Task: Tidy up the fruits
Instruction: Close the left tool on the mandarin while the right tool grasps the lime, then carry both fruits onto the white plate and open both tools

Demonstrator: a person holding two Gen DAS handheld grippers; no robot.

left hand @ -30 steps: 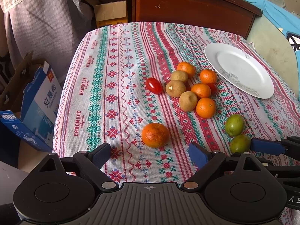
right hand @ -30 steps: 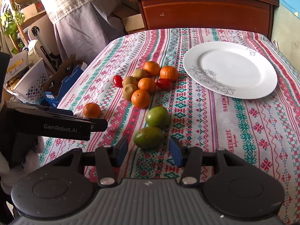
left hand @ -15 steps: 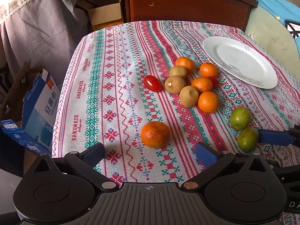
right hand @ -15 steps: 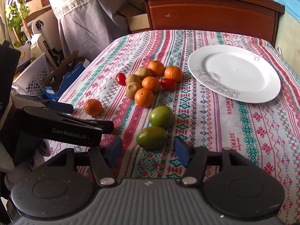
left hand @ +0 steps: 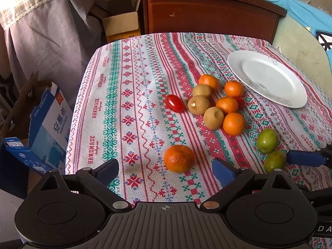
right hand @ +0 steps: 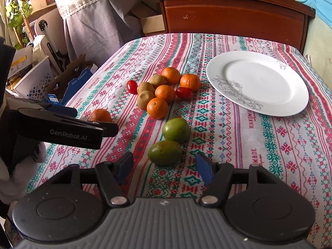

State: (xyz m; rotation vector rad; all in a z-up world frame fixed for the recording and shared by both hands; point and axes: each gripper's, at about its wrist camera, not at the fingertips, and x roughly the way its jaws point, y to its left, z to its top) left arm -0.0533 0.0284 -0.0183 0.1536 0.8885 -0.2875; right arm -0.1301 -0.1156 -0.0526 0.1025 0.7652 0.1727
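Note:
A lone orange (left hand: 179, 158) lies on the patterned tablecloth just ahead of my open left gripper (left hand: 166, 169); it also shows in the right wrist view (right hand: 100, 115). Two green fruits lie just ahead of my open right gripper (right hand: 165, 167): the near one (right hand: 165, 152) almost between the fingertips, the other (right hand: 176, 129) behind it. A cluster of several oranges (right hand: 157, 108), brown fruits (right hand: 145, 97) and two red tomatoes (right hand: 132, 86) sits mid-table. A white plate (right hand: 286, 101) lies empty at the right.
A wooden cabinet (right hand: 234, 14) stands behind the table. Cardboard boxes (left hand: 47, 124) and a white basket (right hand: 31, 81) sit on the floor off the table's left edge. The left gripper's body (right hand: 62, 128) crosses the left of the right wrist view.
Both grippers have pulled back and risen slightly, so the fruits look a little farther off. No fruit has moved.

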